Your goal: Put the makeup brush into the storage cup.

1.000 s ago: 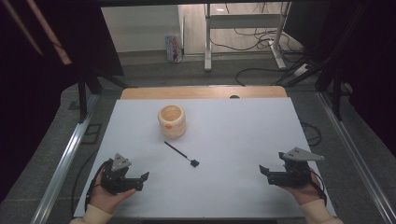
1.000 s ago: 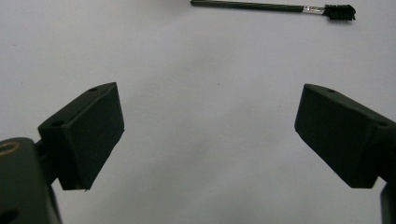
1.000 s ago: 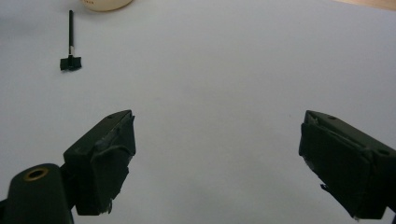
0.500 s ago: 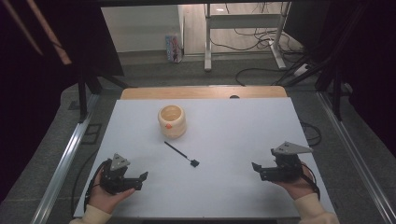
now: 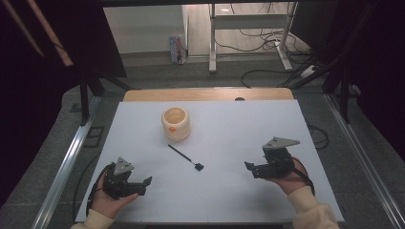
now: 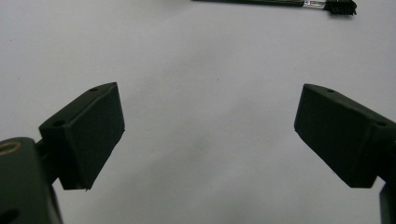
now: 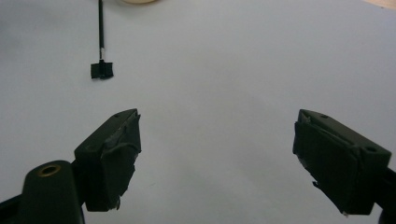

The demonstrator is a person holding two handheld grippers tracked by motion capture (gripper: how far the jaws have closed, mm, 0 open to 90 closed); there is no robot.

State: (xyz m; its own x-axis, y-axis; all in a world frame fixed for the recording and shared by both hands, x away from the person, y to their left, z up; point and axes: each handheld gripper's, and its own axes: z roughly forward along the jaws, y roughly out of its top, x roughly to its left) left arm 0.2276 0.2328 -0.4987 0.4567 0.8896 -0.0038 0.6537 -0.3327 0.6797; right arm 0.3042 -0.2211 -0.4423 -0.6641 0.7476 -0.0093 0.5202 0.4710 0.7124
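A thin black brush lies on the white table, its small head toward me. Behind it stands a round beige pot, open at the top. My left gripper rests near the front left edge, pointing right, jaws open with nothing between them; the brush lies beyond its tips. My right gripper hovers at the front right, pointing left toward the brush. Its jaws stand open over bare table and have just been closing a little.
A wooden strip runs along the table's far edge. Metal rails flank both sides. Beyond the table, a desk frame and cables sit on the floor.
The right gripper has moved left, toward the middle of the table and the brush. The left gripper has stayed in place.
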